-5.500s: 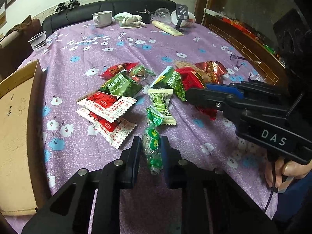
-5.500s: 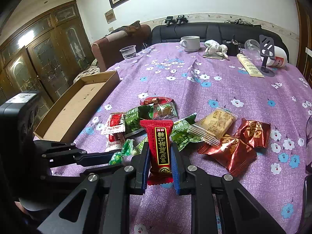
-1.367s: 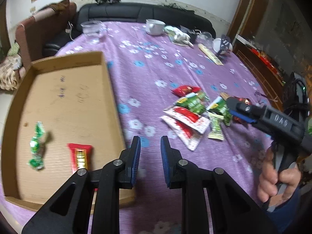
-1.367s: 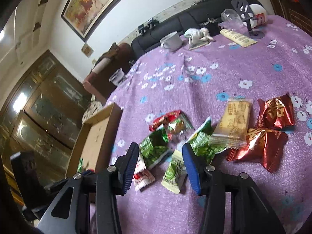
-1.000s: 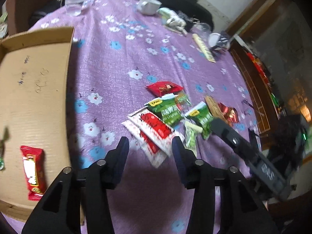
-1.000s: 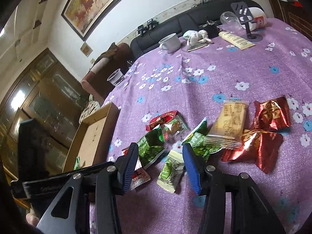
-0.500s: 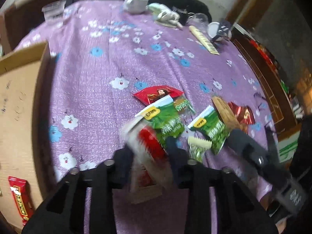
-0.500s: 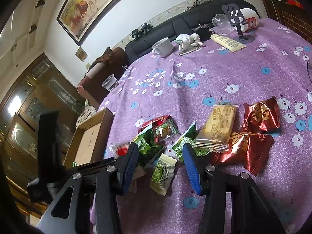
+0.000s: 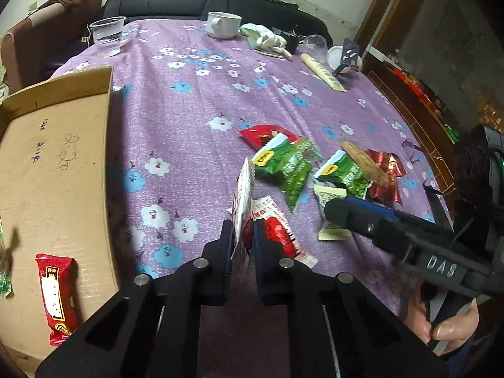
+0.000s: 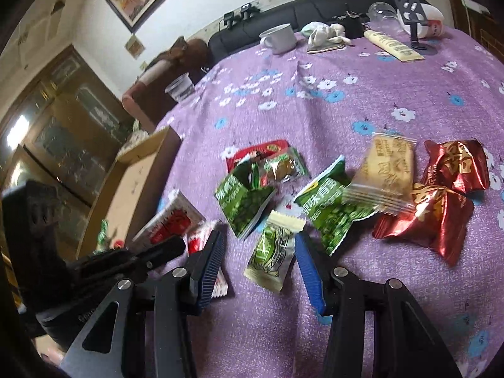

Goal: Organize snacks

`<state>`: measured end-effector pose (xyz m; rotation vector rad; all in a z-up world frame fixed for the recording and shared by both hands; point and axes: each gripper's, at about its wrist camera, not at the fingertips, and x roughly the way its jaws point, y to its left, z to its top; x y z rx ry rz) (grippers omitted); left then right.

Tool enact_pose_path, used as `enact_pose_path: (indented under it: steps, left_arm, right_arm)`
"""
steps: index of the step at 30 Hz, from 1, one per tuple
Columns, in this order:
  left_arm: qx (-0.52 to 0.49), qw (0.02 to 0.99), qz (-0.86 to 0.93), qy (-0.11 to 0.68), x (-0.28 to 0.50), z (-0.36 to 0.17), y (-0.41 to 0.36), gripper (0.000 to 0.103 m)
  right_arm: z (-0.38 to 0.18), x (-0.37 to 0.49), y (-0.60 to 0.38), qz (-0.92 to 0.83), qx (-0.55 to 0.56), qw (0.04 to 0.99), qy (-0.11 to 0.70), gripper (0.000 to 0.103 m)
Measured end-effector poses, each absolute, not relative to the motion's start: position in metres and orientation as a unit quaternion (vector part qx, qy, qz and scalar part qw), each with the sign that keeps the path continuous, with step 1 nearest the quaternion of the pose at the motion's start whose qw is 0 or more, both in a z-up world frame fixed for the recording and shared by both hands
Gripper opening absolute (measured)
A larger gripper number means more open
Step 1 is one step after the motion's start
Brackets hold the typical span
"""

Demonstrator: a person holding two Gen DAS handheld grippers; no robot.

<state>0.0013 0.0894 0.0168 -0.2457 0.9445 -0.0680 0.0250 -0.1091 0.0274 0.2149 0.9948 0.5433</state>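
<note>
**Left claw pinches a wrapper, right claw gapes over the pile**

While the left gripper (image 9: 243,239) has just been closing, its ribbed black pads now press flat on a crinkly red-and-white packet (image 9: 242,195), which stands on edge between them with its serrated end up. A twin red-and-white packet (image 9: 277,230) lies flat just beside it on the nubbly purple floral tablecloth (image 9: 189,119). To the left, the cardboard tray (image 9: 56,163), shallow and stiff-walled, holds a glossy red bar (image 9: 56,293) near its front corner.

The right gripper (image 10: 258,261) stands about half open and holds nothing; a pale green sachet (image 10: 272,252) with a zigzag seam lies on the cloth between its blue-ribbed fingers, apart from both. Beyond it sit two puffy green pea bags (image 10: 245,201), a clear-wrapped tan biscuit (image 10: 386,170) and crumpled red foil sweets (image 10: 441,208).

Farther off, bare cloth stretches to a white mug (image 10: 278,39) and a plastic cup (image 9: 107,36) near the table's far edge.
</note>
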Motion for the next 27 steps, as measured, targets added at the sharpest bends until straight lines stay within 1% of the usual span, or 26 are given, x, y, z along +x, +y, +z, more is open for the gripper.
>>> enact_pose_path:
  steps: [2, 7, 9, 10, 11, 14, 22, 27]
  left_arm:
    - [-0.119, 0.881, -0.034, 0.456, 0.003, 0.016, 0.089, 0.01]
    - [-0.113, 0.885, -0.026, 0.451, 0.011, 0.015, 0.088, 0.01]
    - [-0.114, 0.886, -0.026, 0.449, 0.014, 0.014, 0.09, 0.01]
    - [-0.113, 0.886, -0.023, 0.449, 0.015, 0.013, 0.09, 0.01]
    - [-0.113, 0.887, -0.019, 0.447, 0.016, 0.012, 0.091, 0.01]
    - [-0.117, 0.891, -0.022, 0.437, 0.013, 0.012, 0.093, 0.009]
    - [-0.121, 0.902, -0.023, 0.414, 0.003, 0.025, 0.097, 0.009]
    - [-0.114, 0.899, -0.024, 0.421, 0.006, 0.023, 0.093, 0.009]
  right_arm:
    - [0.025, 0.024, -0.104, 0.24, 0.076, 0.845, 0.471, 0.05]
    - [0.021, 0.023, -0.096, 0.22, 0.032, 0.857, 0.464, 0.043]
    - [0.021, 0.021, -0.092, 0.207, 0.006, 0.865, 0.457, 0.032]
    - [0.02, 0.02, -0.09, 0.2, -0.009, 0.868, 0.454, 0.028]
    - [0.02, 0.019, -0.088, 0.196, -0.019, 0.871, 0.451, 0.027]
    - [0.021, 0.018, -0.088, 0.197, -0.02, 0.872, 0.447, 0.024]
    - [0.032, 0.014, -0.095, 0.212, 0.009, 0.879, 0.427, 0.024]
    - [0.033, 0.014, -0.093, 0.216, 0.012, 0.878, 0.427, 0.024]
